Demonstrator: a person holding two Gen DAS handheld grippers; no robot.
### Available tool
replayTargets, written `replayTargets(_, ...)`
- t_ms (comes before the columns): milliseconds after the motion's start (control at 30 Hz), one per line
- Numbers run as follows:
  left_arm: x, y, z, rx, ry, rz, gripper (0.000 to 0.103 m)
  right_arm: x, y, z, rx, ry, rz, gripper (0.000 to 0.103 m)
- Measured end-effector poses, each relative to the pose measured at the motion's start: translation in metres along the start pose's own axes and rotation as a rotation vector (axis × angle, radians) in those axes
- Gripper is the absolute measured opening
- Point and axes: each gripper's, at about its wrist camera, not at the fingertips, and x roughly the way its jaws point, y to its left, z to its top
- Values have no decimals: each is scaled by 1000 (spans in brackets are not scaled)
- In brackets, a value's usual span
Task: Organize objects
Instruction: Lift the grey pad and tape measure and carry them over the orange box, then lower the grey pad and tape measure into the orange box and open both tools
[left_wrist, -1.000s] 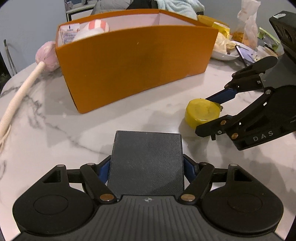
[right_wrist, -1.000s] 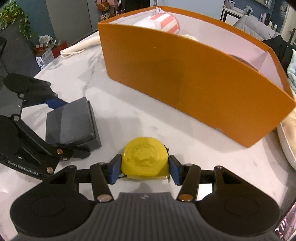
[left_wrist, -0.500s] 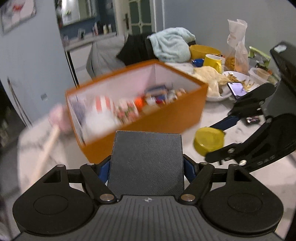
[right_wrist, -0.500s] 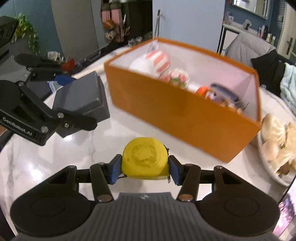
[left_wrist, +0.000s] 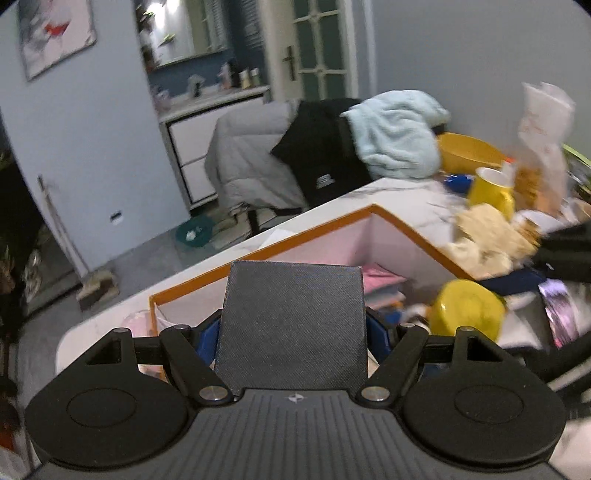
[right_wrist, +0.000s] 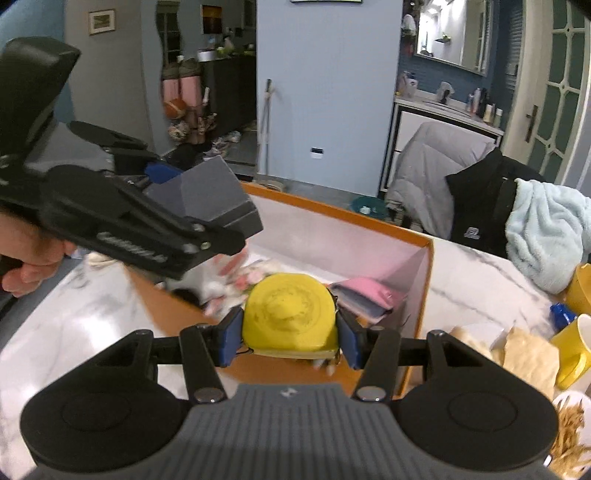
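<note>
Leftmost, the left tool stands wide, its blue pads clamped on the sides of a dark grey box held in the air above the orange bin. To its right, the right tool is drawn much narrower, gripping a round yellow case by its flanks, lifted over the near wall of the same bin. Inside the bin lie folded pink cloth and blurred small items. Further right on the marble desk stand a yellow mug and a yellow bowl.
</note>
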Motion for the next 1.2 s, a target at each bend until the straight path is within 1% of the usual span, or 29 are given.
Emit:
replayTargets(67, 19, 5, 2, -48, 24, 13, 88, 17, -5, 5, 5, 11, -12, 56)
replayTargets(167, 42, 10, 4, -73, 62, 65, 89, 36, -10, 10, -1, 33, -32, 56)
replayTargets(200, 50, 14, 5, -99, 76, 70, 89, 43, -12, 11, -4, 40, -36, 56)
replayTargets(267, 54, 23, 7, -162, 78, 66, 89, 54, -13, 15, -15, 49, -37, 56)
replayTargets(333, 56, 27, 10, -195, 69, 78, 89, 60, -12, 15, -31, 50, -42, 56)
replayTargets(500, 66, 21, 12, -162, 93, 114, 89, 82, -2, 23, -69, 77, -57, 56)
replayTargets(600, 69, 21, 9, -176, 96, 125, 89, 91, 6, 25, -91, 85, -61, 56)
replayTargets(833, 70, 19, 10, -156, 97, 124, 89, 111, 12, 26, -92, 116, -96, 56)
replayTargets(1000, 70, 20, 11, -162, 94, 119, 90, 114, 10, 26, -81, 119, -103, 56)
replayTargets(1067, 71, 20, 10, -157, 109, 123, 90, 114, 8, 27, -69, 123, -107, 56)
replayTargets(1100, 72, 20, 9, -153, 124, 125, 90, 113, 8, 28, -65, 117, -113, 57)
replayTargets(1167, 73, 20, 6, -143, 137, 131, 91, 110, 6, 31, -51, 103, -126, 65)
replayTargets(1200, 71, 20, 5, -139, 133, 135, 91, 109, 6, 32, -43, 97, -124, 65)
